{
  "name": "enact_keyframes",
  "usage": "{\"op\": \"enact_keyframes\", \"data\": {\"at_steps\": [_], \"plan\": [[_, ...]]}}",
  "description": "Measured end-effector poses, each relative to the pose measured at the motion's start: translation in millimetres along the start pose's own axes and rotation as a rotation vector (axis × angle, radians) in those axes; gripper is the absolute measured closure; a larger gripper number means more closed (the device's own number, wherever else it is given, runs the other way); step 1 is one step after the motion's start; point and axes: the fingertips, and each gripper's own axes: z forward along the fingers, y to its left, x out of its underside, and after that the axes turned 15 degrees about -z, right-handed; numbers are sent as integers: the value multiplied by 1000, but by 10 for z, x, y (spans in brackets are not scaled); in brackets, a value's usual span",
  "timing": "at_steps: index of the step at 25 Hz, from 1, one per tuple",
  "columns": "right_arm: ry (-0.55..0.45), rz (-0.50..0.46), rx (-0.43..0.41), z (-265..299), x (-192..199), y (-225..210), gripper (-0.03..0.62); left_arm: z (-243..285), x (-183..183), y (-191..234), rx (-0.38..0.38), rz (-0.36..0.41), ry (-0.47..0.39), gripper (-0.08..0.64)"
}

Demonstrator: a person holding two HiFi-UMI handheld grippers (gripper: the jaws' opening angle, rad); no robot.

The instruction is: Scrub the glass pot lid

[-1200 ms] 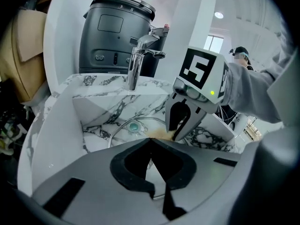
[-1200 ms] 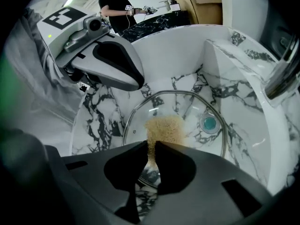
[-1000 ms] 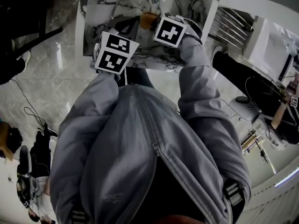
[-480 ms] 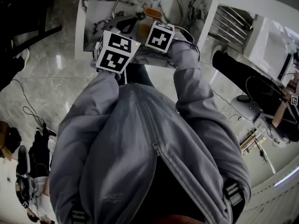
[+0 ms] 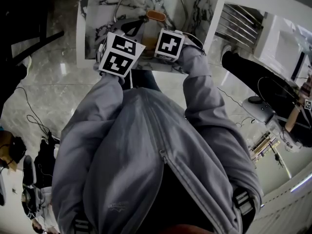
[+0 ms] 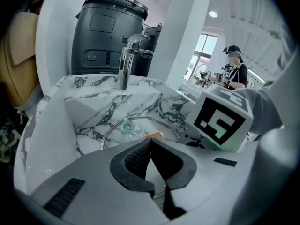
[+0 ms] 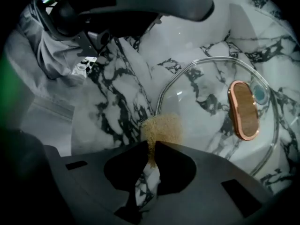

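In the marble sink (image 7: 117, 107), the glass lid (image 7: 206, 93) lies handle-side up, its oblong handle (image 7: 243, 109) running across the sink. My right claw (image 7: 152, 146) pinches a tan sponge (image 7: 163, 128) by the lid's rim. My left claw (image 6: 149, 142) is pressed together.

Our left gripper (image 6: 149, 143) has its jaws pinched together on the near edge of the glass pot lid (image 6: 136, 129), which reaches into the marble sink (image 6: 154, 102). Beyond stands a chrome faucet (image 6: 124, 71); a marker cube (image 6: 220, 123) sits just to our right.
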Motion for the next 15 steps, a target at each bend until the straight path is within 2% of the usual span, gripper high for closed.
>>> {"op": "enact_keyframes", "data": {"at_steps": [2, 4, 5, 6, 7, 9, 12, 15], "plan": [[10, 14, 16, -165, 82, -14, 532, 88, -61, -25, 24, 66, 6, 541], [4, 47, 18, -329, 156, 8, 532, 226, -94, -71, 62, 179, 28, 540], [5, 63, 30, -416, 206, -8, 531, 312, -95, -90, 83, 227, 47, 511], [8, 77, 49, -506, 256, -43, 532, 407, -88, -103, 103, 265, 67, 430], [12, 88, 72, -595, 305, -86, 531, 509, -72, -110, 119, 299, 90, 380], [25, 100, 124, -774, 399, -193, 531, 716, -17, -116, 148, 369, 138, 311], [28, 98, 202, -1038, 493, -370, 531, 991, 84, -112, 177, 458, 198, 298], [26, 124, 243, -1210, 611, -481, 531, 1178, 161, -99, 186, 499, 249, 291]]}}
